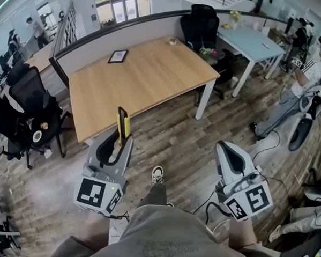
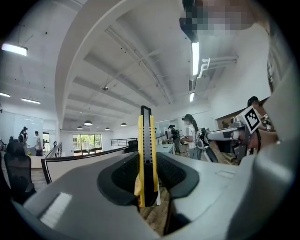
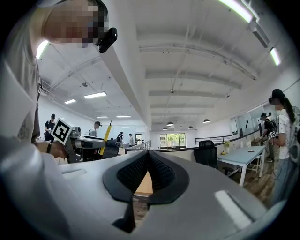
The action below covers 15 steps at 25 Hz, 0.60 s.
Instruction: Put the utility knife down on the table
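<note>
A yellow and black utility knife [image 1: 122, 123] stands upright between the jaws of my left gripper [image 1: 122, 139], which is shut on its lower part. In the left gripper view the knife [image 2: 146, 154] rises from between the black pads [image 2: 121, 176]. The gripper hangs over the floor just short of the near edge of the wooden table [image 1: 147, 80]. My right gripper [image 1: 222, 145] is lower right over the floor, with its jaws shut and nothing between them. In the right gripper view its pads [image 3: 161, 171] meet at the tips, and the knife [image 3: 106, 132] shows far left.
A small dark framed item [image 1: 117, 56] lies on the table's far side by a grey partition [image 1: 118, 33]. Black office chairs [image 1: 28, 105] stand at the left, another [image 1: 201, 26] behind the table. A light blue table [image 1: 250, 40] is at the right. A person [image 1: 308, 74] sits at the far right. Cables [image 1: 207, 209] lie on the floor.
</note>
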Tool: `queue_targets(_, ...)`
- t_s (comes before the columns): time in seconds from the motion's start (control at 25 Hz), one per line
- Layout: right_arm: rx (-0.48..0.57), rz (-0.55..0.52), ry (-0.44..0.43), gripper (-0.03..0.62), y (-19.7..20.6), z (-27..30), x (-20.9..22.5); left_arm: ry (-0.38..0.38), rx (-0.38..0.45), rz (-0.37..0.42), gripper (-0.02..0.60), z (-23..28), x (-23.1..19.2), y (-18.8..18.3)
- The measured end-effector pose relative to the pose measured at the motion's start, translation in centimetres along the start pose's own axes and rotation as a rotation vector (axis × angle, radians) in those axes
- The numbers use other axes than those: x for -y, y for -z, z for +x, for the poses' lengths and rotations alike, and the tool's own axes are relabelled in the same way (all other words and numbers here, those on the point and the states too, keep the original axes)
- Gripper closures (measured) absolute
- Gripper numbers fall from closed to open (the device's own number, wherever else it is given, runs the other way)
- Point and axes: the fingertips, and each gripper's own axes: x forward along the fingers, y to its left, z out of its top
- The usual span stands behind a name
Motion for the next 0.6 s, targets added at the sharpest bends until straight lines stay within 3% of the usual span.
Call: queue_targets(0.6,-0.067,0.01,0.015,0.583,1.4,14.8,7.3,0.055,-0.049,-0.05,0.471,13.7,-8.8,2.4)
